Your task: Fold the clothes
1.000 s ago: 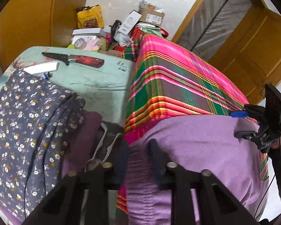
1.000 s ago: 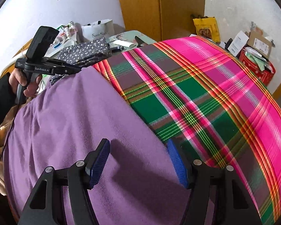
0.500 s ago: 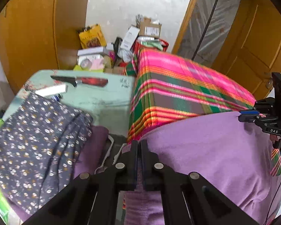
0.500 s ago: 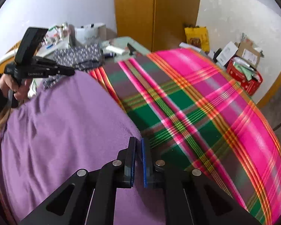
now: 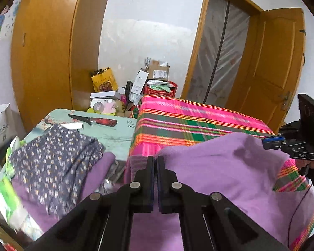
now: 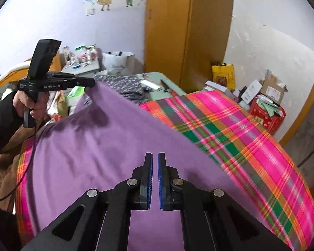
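Purple garment (image 6: 106,146) lies spread over the pink-and-green plaid cloth (image 6: 251,138); its near edge is raised at two corners.

Left gripper (image 5: 155,161): fingers (image 5: 149,177) clenched on the garment's left corner, fabric bunched at the tips. From the right wrist view the same gripper (image 6: 90,84) has the corner lifted clear of the surface, with the fabric sloping down from it; a hand (image 6: 29,104) in a dark sleeve grips the handle.

Right gripper (image 6: 155,161): blue-padded fingers (image 6: 149,177) drawn nearly together over the purple fabric. The edge appears pinched between them, with a thin slit visible at the tips. From the left view this gripper (image 5: 272,141) sits at the garment's right corner.

Beside the plaid cloth, a pale green counter (image 5: 119,131) carries a folded floral garment (image 5: 52,159) on top of another purple piece (image 5: 100,167), and a red-handled knife (image 5: 94,120). Boxes and bags (image 5: 144,83) are stacked on the floor by the wall beyond.
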`<state>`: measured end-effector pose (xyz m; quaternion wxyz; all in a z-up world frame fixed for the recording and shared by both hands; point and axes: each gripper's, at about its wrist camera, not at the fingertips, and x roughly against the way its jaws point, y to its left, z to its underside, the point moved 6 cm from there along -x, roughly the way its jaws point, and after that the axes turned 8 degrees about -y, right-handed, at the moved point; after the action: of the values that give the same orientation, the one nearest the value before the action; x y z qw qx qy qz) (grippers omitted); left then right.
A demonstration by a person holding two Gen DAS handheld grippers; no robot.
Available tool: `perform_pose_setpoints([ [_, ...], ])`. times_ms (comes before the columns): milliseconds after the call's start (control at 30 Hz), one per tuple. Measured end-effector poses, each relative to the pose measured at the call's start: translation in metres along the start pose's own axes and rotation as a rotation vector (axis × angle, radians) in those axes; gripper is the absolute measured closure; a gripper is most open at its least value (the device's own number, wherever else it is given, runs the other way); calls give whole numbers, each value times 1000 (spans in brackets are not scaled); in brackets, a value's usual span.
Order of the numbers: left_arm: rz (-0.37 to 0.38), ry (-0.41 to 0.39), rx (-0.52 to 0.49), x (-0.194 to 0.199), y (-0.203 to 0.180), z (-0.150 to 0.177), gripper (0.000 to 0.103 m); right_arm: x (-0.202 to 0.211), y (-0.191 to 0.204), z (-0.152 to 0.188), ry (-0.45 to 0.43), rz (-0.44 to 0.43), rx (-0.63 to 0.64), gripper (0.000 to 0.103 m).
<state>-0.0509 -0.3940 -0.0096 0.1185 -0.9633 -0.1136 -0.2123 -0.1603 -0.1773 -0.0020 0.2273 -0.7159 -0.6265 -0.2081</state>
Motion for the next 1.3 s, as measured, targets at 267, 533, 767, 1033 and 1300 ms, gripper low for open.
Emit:
perform_pose_setpoints([
  [267, -6, -7, -12, 55, -39, 56, 101, 7, -6, 36, 38, 37, 70, 58],
  [533, -25, 71, 53, 68, -45, 100, 101, 2, -25, 77, 160, 16, 148, 55],
  [767, -63, 18, 158, 83, -43, 91, 93, -6, -30, 90, 214, 48, 298, 55],
  [1033, -133, 77, 174, 65, -42, 99, 83, -25, -34, 100, 275, 54, 410, 55],
  [1300, -75, 89, 246, 54, -27, 94, 68, -28, -39, 101, 274, 4, 356, 76],
])
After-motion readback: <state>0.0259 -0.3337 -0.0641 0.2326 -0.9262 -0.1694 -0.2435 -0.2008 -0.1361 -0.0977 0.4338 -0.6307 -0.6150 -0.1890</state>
